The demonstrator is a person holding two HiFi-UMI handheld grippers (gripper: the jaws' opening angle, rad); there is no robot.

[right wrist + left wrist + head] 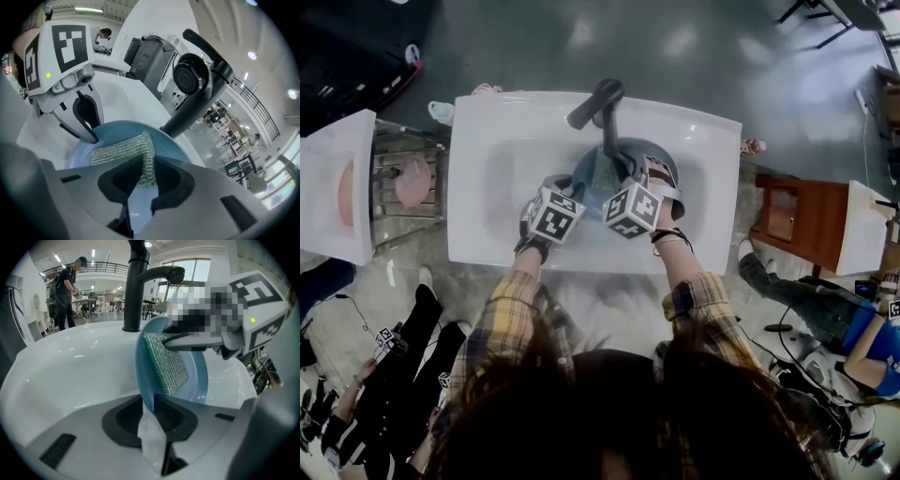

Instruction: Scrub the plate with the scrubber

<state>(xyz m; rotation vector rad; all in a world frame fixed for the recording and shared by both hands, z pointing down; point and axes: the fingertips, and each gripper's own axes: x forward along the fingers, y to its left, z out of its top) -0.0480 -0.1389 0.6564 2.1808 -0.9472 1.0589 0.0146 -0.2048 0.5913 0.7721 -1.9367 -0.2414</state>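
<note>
Blue plate upright in sink
Left claw grips its rim; right claw holds green mesh scrubber against it, faucet close behind.

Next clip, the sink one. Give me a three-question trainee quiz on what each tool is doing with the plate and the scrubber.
1. Multiple choice: what does the left tool grip? A) a mug B) the blue plate, by its rim C) nothing
2. True or false: the scrubber lies loose in the sink.
3. Fill in: the right tool holds the scrubber against the plate's ____.

Key:
1. B. The jaws are closed on the rim.
2. False. The right tool's jaws are closed on it.
3. face
</note>
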